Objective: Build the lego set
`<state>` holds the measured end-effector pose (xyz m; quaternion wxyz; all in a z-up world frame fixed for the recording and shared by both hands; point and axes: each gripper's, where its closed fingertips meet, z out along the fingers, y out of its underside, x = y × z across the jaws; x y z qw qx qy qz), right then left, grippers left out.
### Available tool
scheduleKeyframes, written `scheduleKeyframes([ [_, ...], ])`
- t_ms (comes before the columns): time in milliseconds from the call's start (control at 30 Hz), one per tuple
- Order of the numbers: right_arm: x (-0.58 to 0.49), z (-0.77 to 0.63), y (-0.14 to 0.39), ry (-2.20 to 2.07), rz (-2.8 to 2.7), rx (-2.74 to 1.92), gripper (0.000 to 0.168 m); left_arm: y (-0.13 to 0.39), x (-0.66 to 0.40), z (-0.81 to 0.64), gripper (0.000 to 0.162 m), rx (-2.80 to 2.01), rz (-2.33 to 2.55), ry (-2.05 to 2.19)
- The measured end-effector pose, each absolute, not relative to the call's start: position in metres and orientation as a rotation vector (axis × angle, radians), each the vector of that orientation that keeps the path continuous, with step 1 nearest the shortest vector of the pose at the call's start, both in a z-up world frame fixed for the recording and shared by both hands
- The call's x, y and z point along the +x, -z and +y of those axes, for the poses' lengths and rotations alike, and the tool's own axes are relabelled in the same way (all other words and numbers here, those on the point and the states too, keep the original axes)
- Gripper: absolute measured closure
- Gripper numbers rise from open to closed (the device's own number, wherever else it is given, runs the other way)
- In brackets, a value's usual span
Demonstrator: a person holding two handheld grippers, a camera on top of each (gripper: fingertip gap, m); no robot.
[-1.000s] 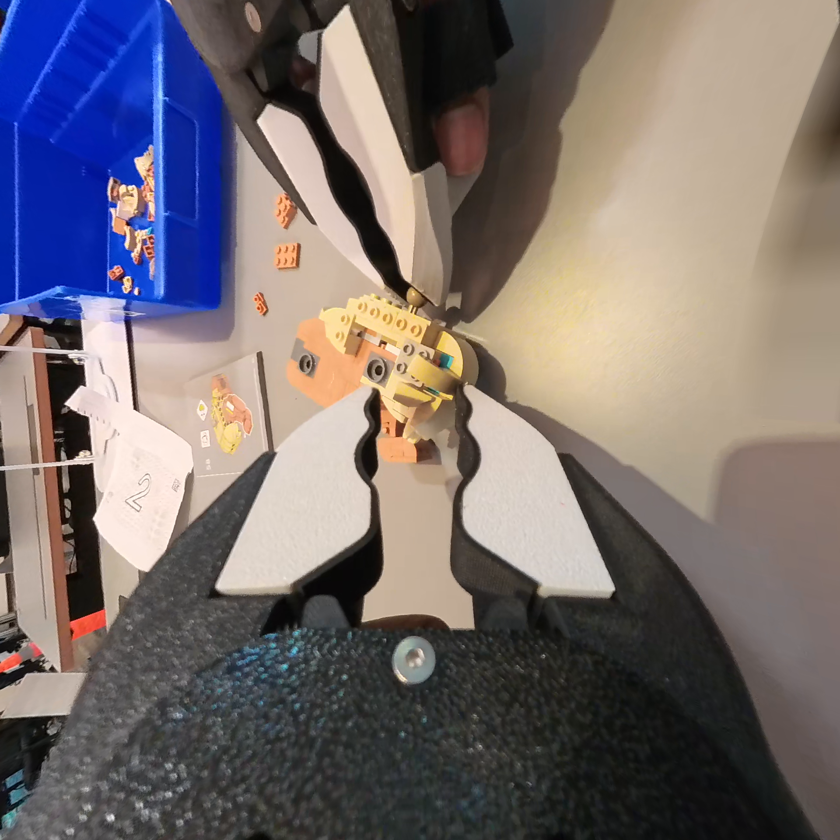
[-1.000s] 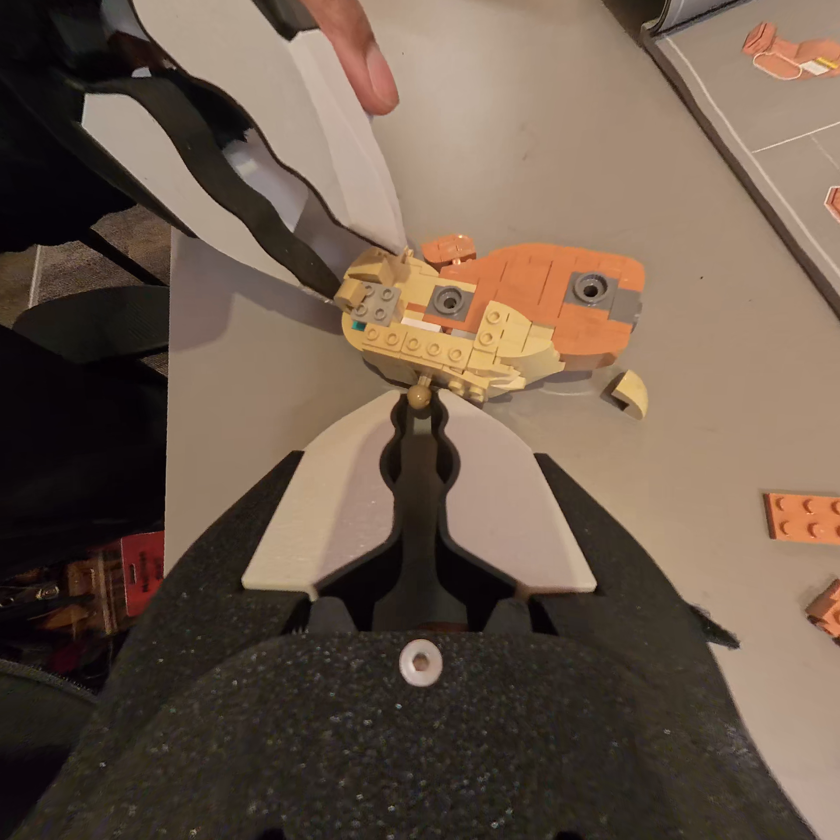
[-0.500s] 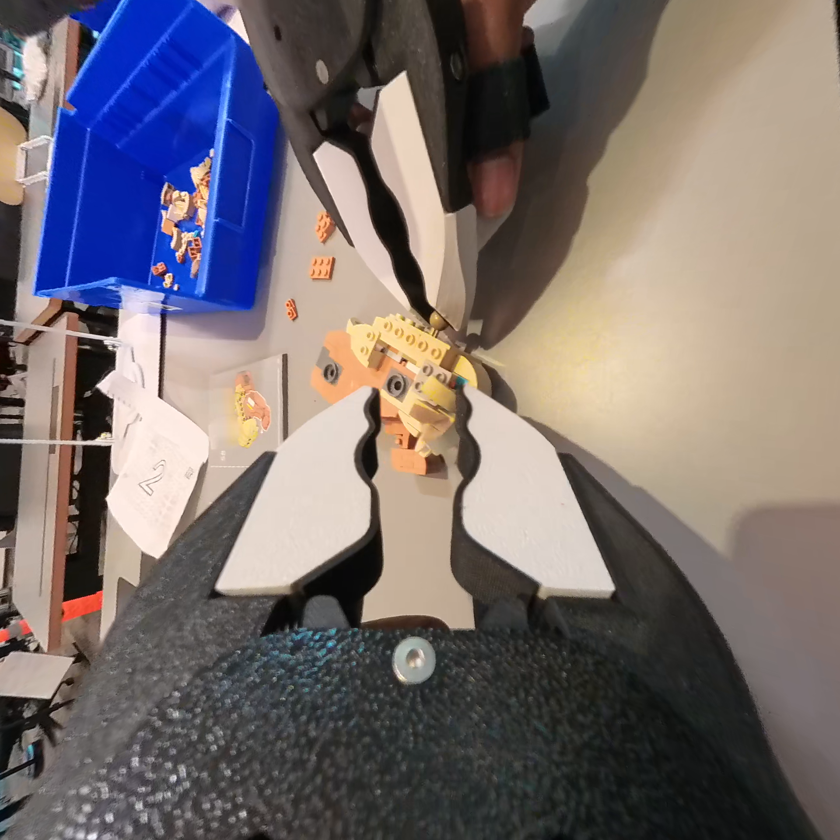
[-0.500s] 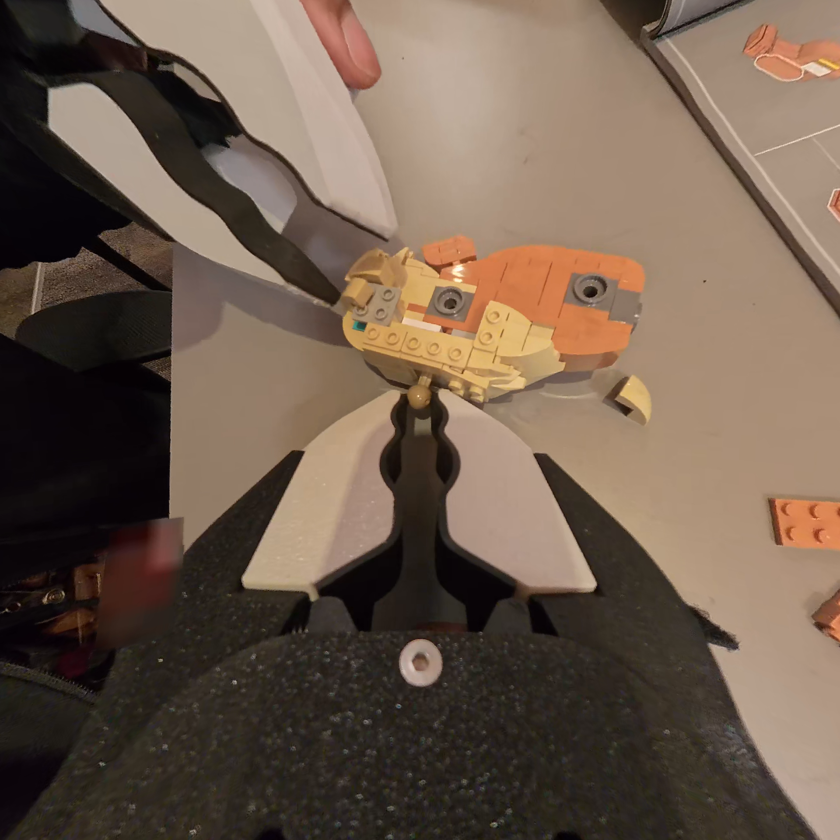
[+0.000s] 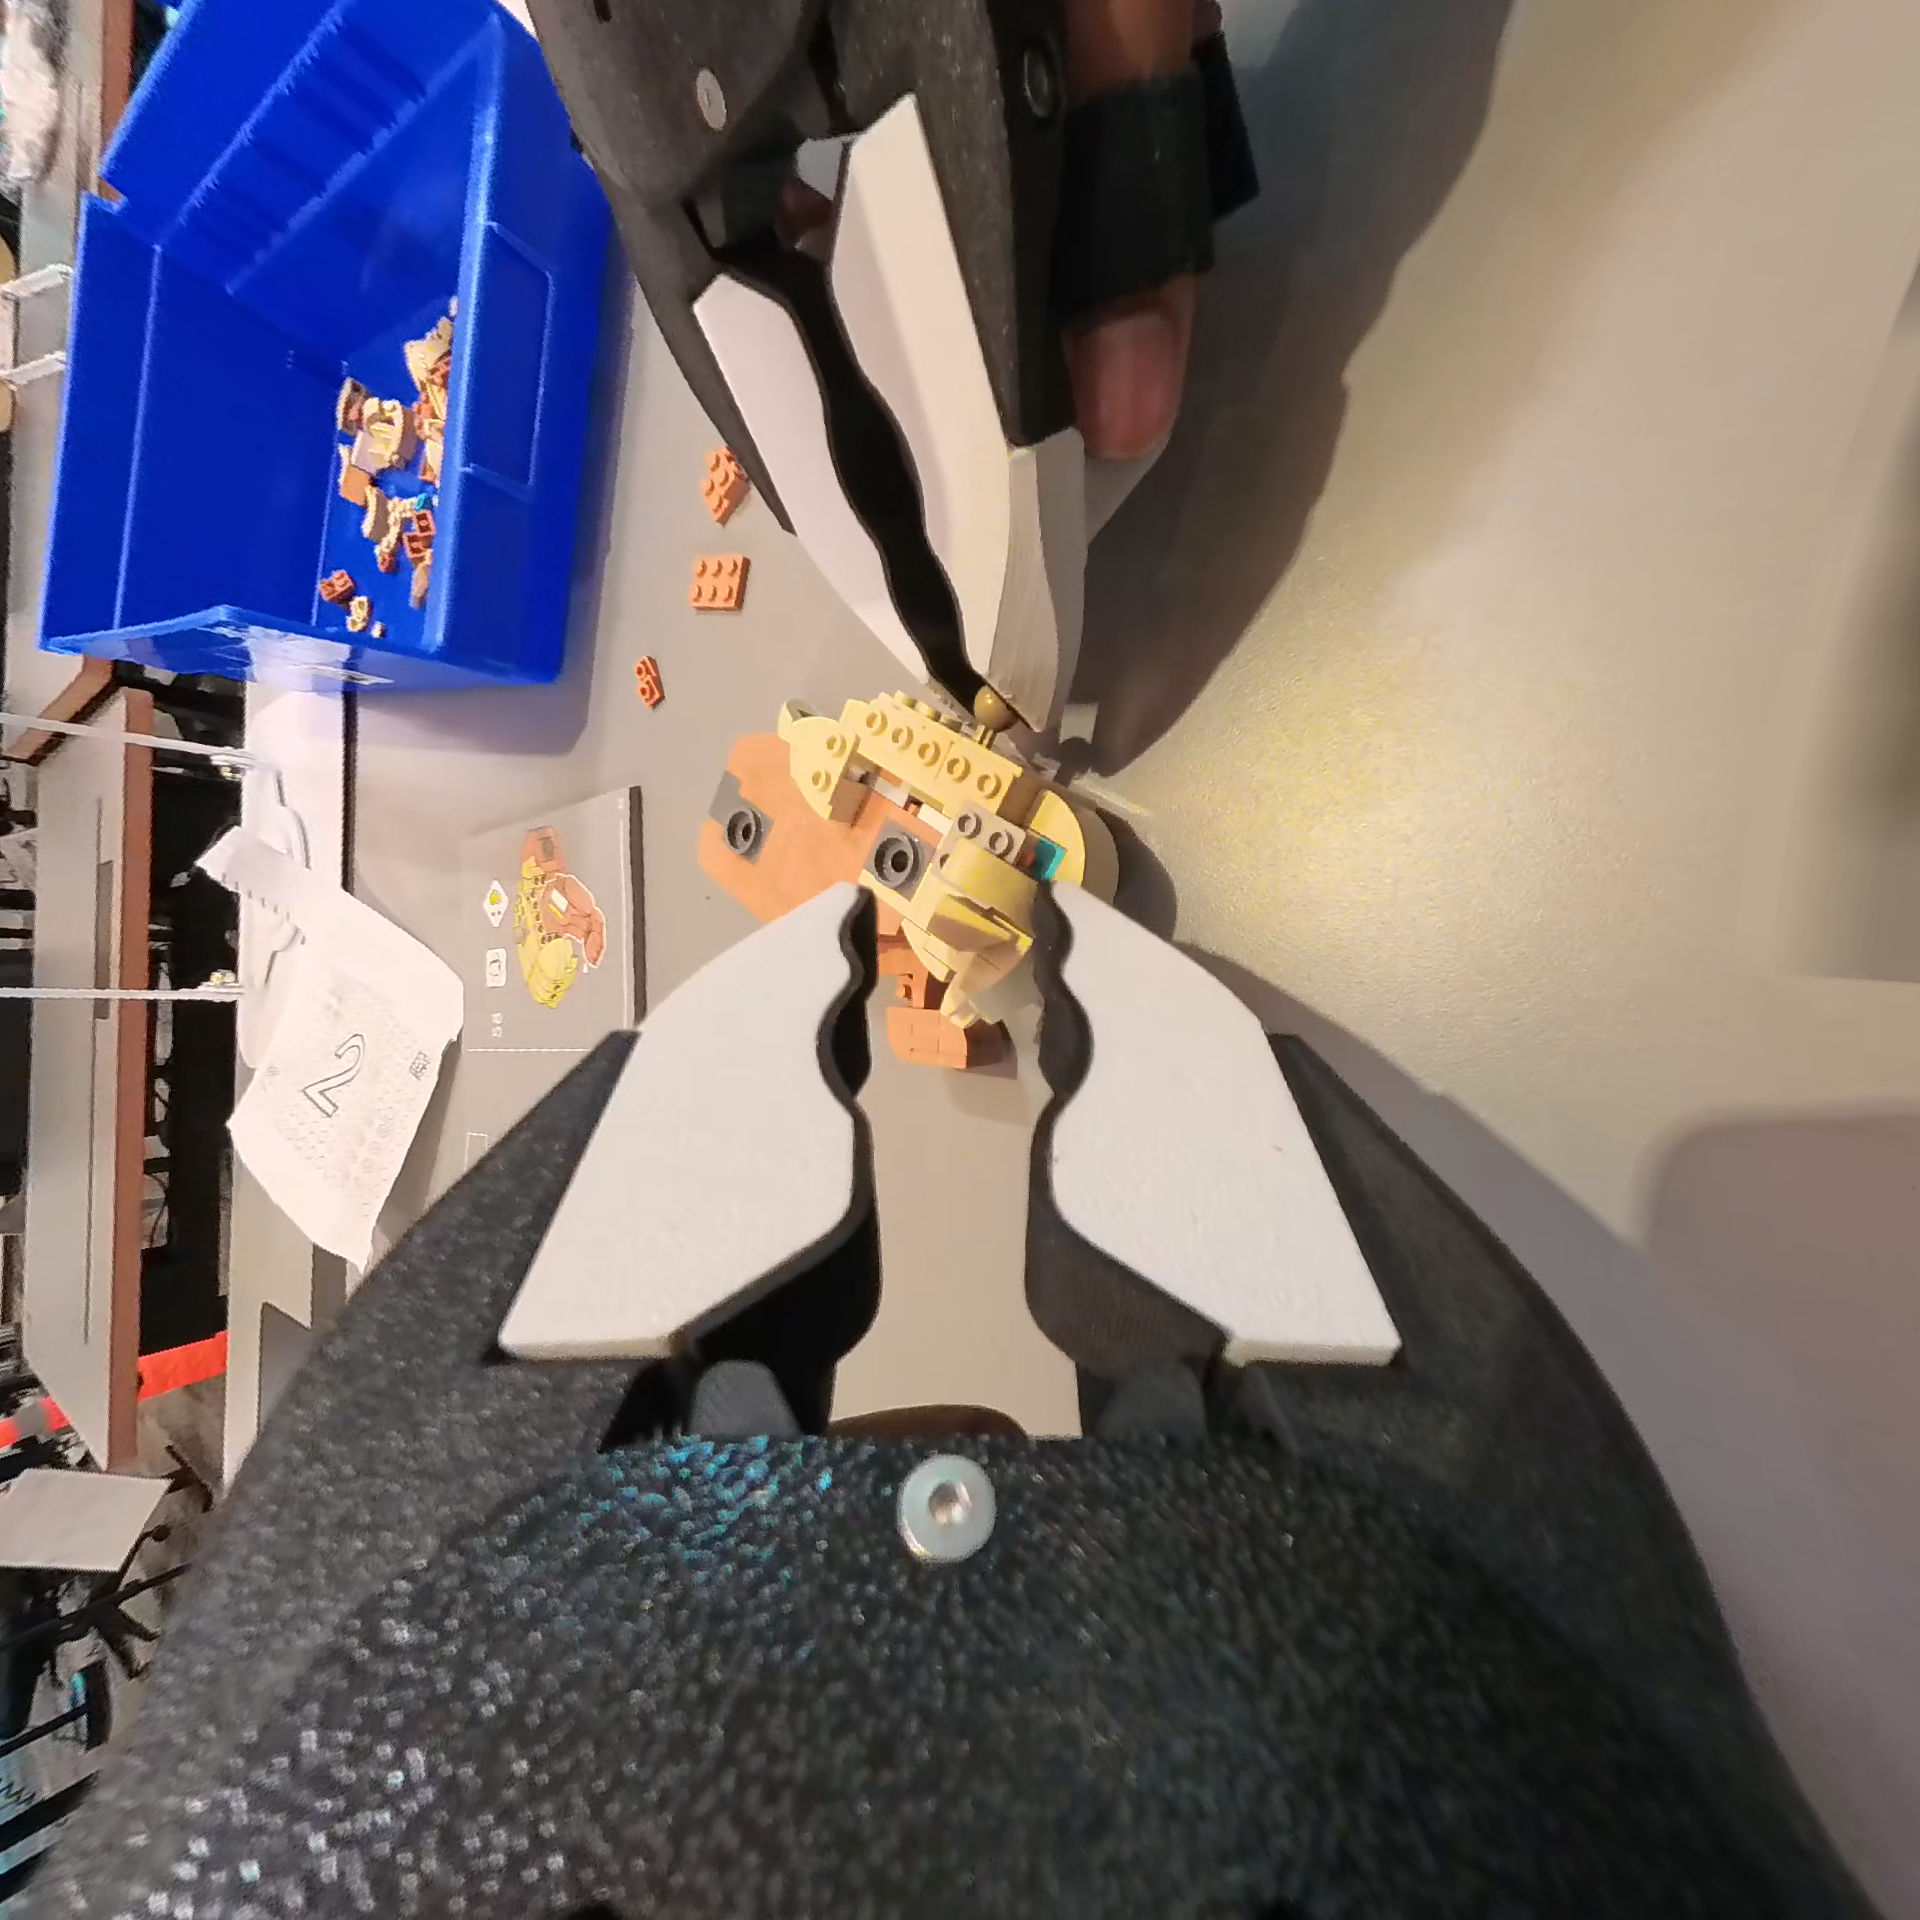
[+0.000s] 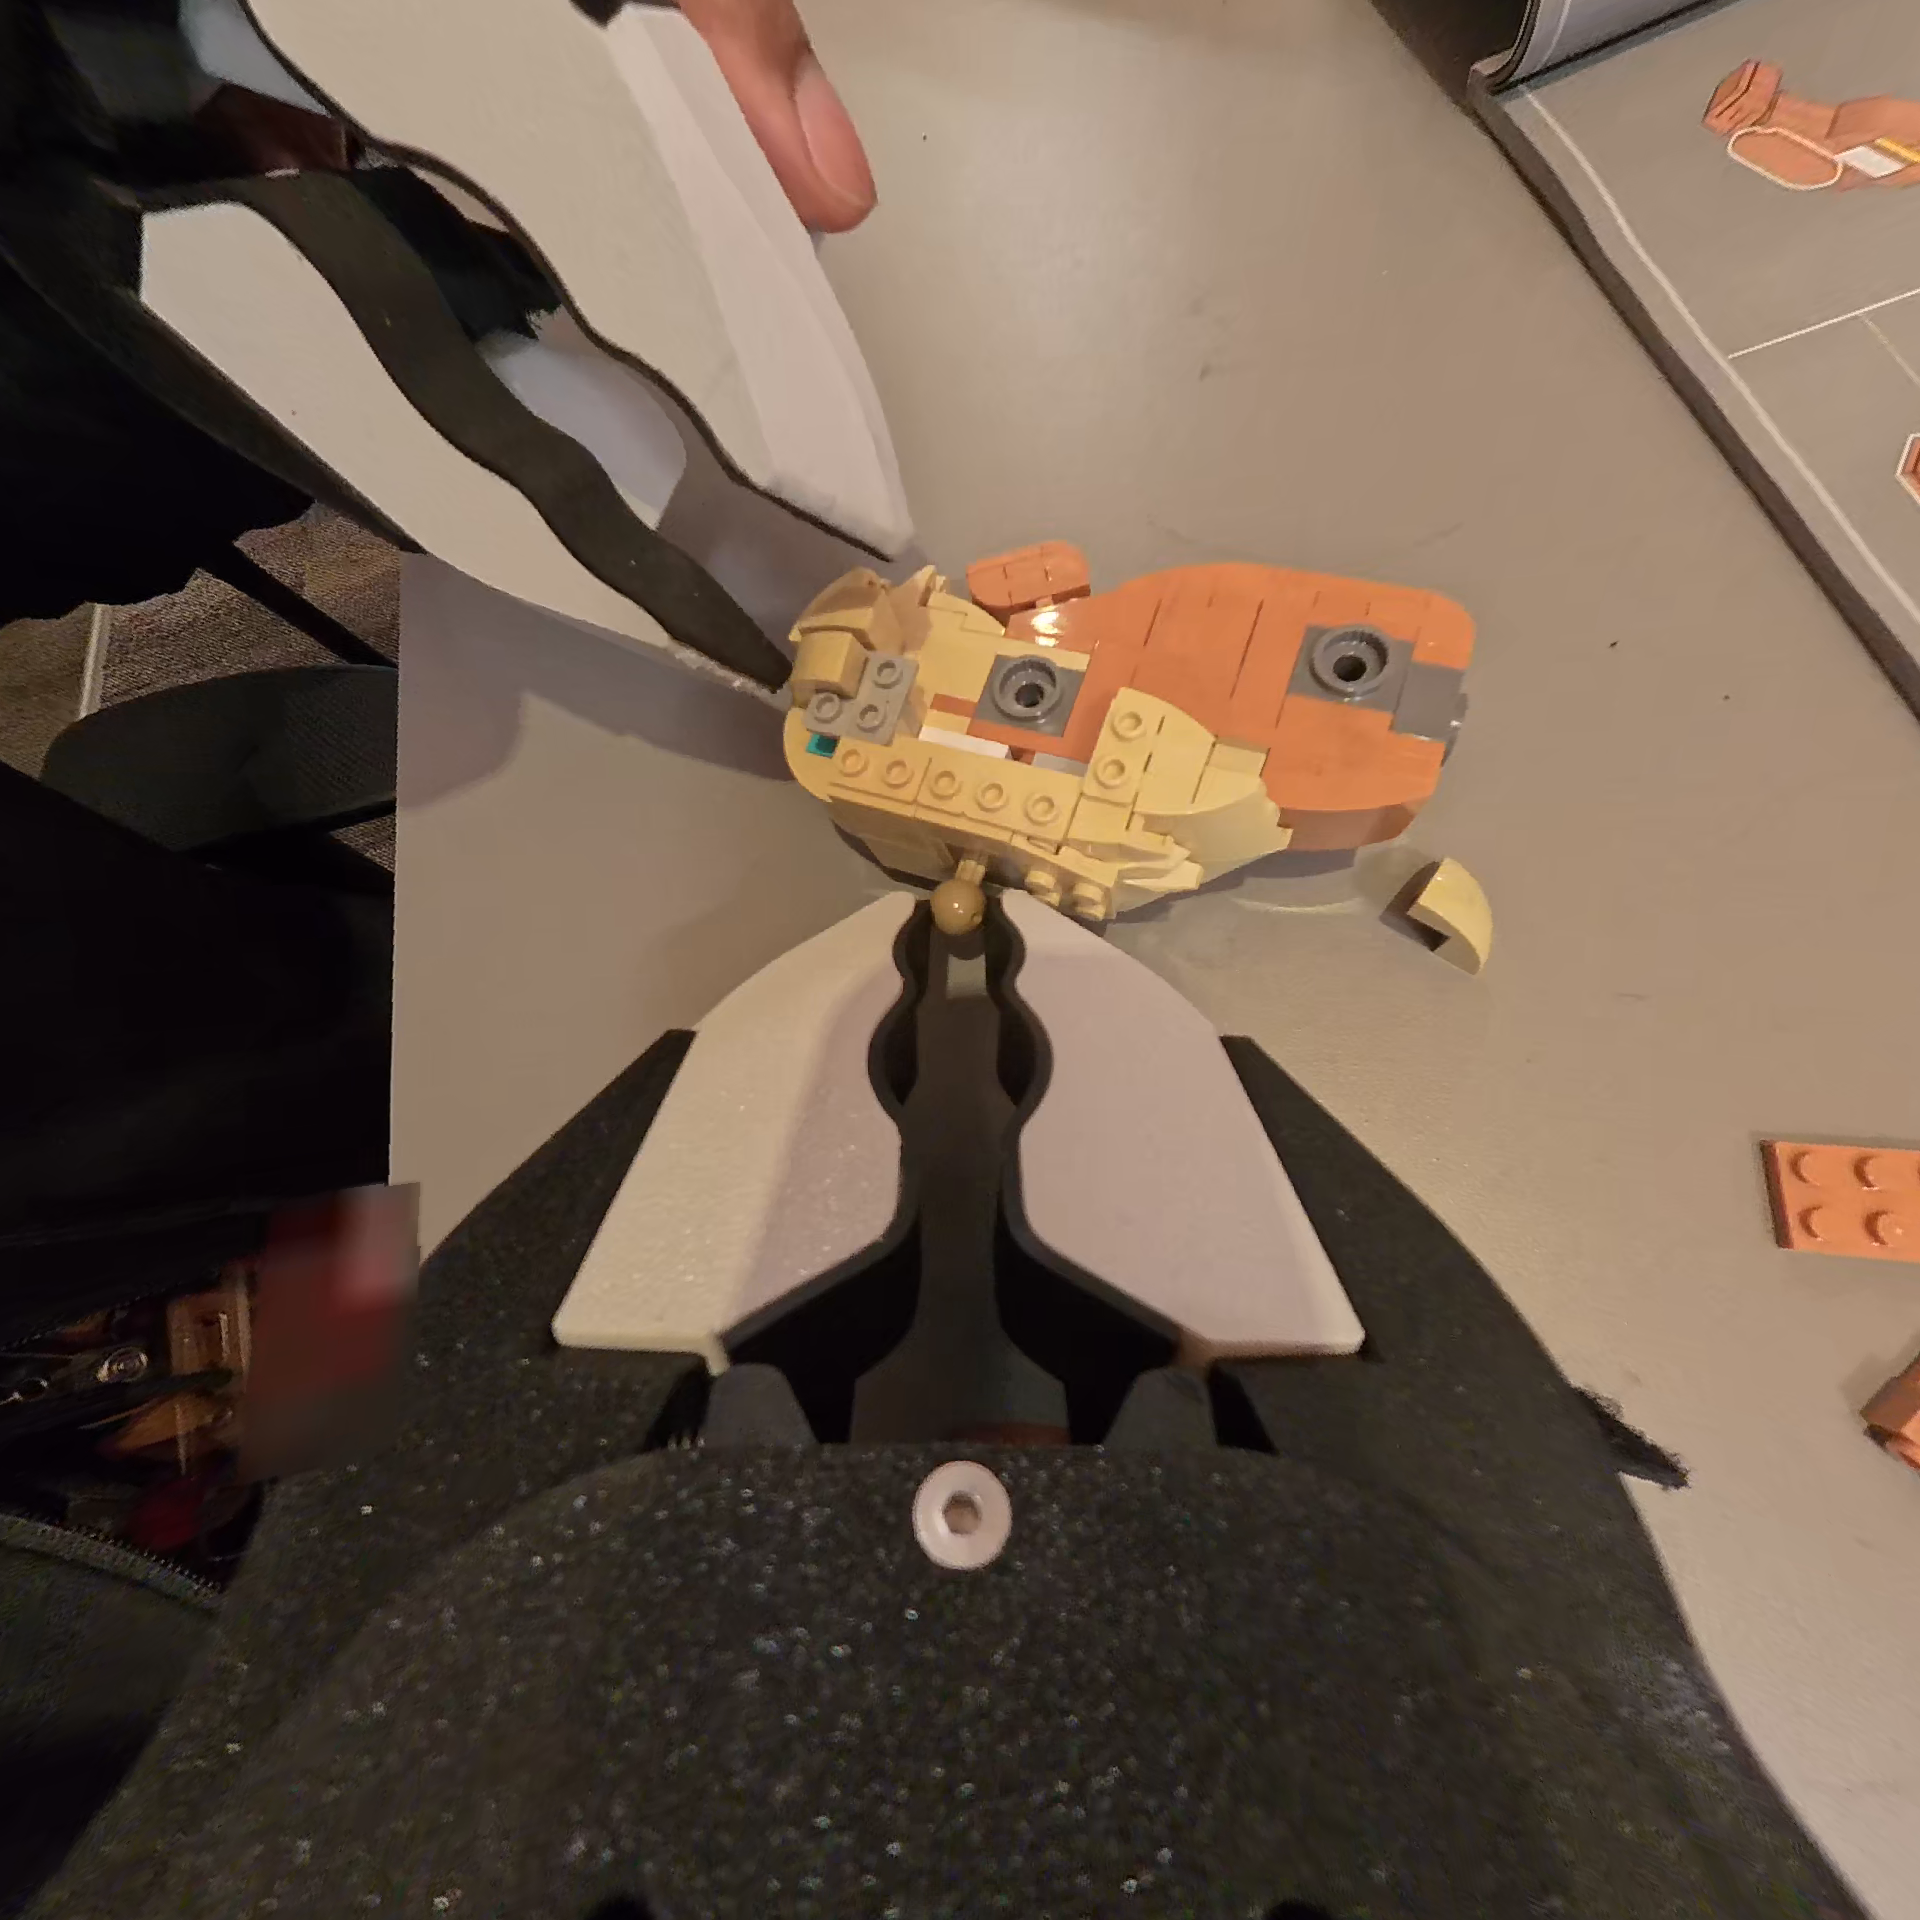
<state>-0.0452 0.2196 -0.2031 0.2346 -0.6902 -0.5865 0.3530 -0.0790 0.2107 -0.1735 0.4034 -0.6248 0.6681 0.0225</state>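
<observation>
The tan and orange lego model (image 6: 1195, 707) lies on the grey table (image 6: 1143, 312). My right gripper (image 6: 956, 906) is shut on a small olive ball-pin piece (image 6: 956, 902) and holds it against the model's tan near side. The left wrist view shows this from across the table: right gripper (image 5: 1000, 694), ball-pin piece (image 5: 992, 711), model (image 5: 914, 821). My left gripper (image 5: 951, 909) is part-open, its jaws straddling the model's tan head end. In the right wrist view it (image 6: 842, 613) comes in from the upper left, the lower finger touching the model's end.
A blue bin (image 5: 187, 436) of loose bricks stands far left. Loose orange plates (image 5: 719, 580) lie beside it. The instruction booklet (image 5: 551, 925) and a white paper bag (image 5: 332, 1070) lie left. A tan curved piece (image 6: 1444, 914) and an orange plate (image 6: 1839, 1195) lie right. The table edge (image 6: 400, 831) is close. One gripper's finger ends stand about 5 centimetres off the other's. The orange plate (image 6: 1839, 1195) lies around 12 centimetres away from my right fingertips. It is also in sight in the left wrist view (image 5: 721, 581).
My left gripper has drawn back a little from the model, with its jaw gap unchanged. My right gripper and the model have stayed put.
</observation>
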Motion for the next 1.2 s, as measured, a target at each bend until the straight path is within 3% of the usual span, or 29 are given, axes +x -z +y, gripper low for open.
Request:
scheduleKeyframes([
  [1000,-0.047,0.218,0.203,-1.002,-1.599,-1.897,0.159,0.179,-0.073,0.201,0.137,-1.421,1.869,-0.175],
  [1200,-0.048,0.219,0.201,-1.024,-1.586,-1.900,0.158,0.169,-0.078,0.204,0.130,-1.365,1.748,-0.168],
])
